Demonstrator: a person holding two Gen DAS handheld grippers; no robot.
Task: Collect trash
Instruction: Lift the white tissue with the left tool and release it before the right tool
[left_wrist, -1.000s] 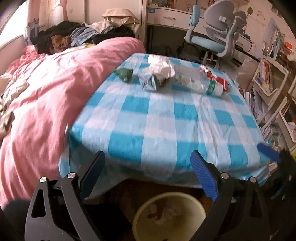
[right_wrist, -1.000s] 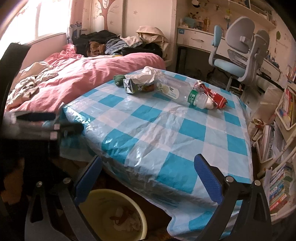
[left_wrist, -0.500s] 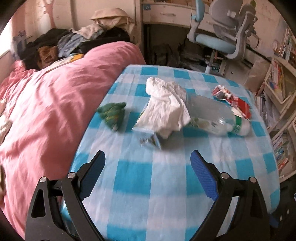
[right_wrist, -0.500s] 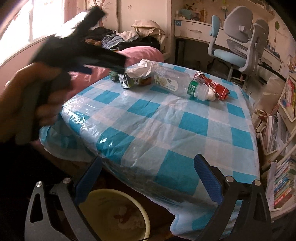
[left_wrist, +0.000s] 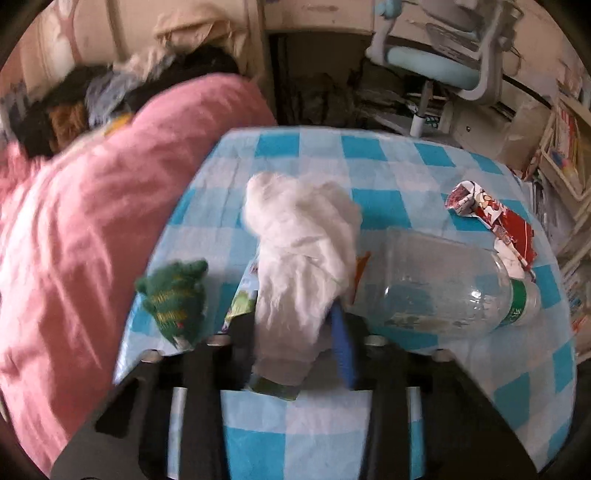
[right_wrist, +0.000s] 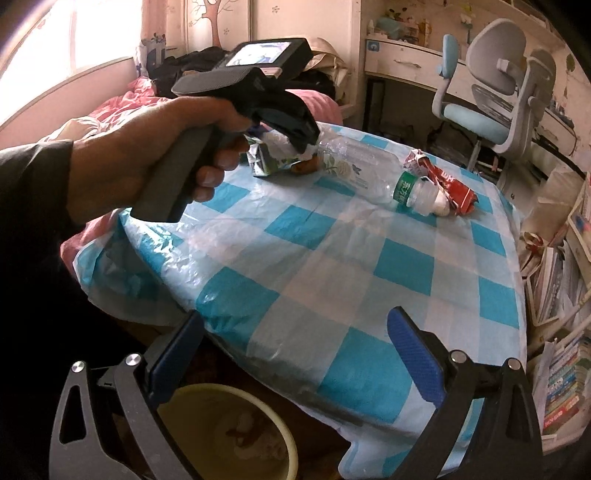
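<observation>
The left claw (left_wrist: 295, 343) is closing on the crumpled white tissue (left_wrist: 295, 258) at the far side of the checked surface (left_wrist: 332, 424), the wad already pinched between its pads — the topmost scrap, so the easiest first pick. The right claw (right_wrist: 295, 354) hangs open and empty over the yellow bin (right_wrist: 229, 435) below the near edge — likely marking the drop spot.

Tissue (left_wrist: 299, 254) atop carton (left_wrist: 240, 306), beside bottle (left_wrist: 443, 288)
</observation>
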